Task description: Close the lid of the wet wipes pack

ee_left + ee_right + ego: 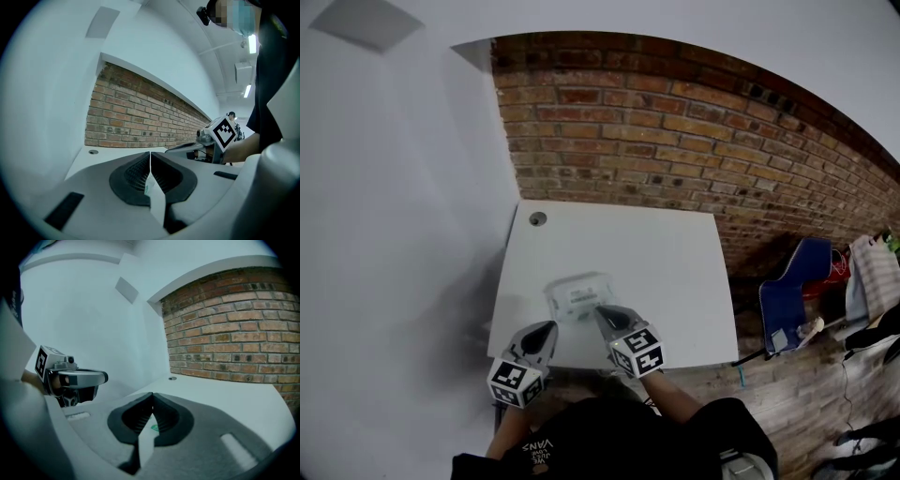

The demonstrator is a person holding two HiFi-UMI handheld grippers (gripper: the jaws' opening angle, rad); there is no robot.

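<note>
A red brick wall (675, 122) backs a white square table (666, 272). Near the table's front edge lies a pale plastic wet wipes pack (577, 292), too blurred to show its lid. The right gripper (602, 312) hovers over the pack's near right corner and the left gripper (547, 328) is just beside its left. Both have their jaws pressed together on nothing. The approach seems under way; next, a closed tip should press the lid flat.
</note>
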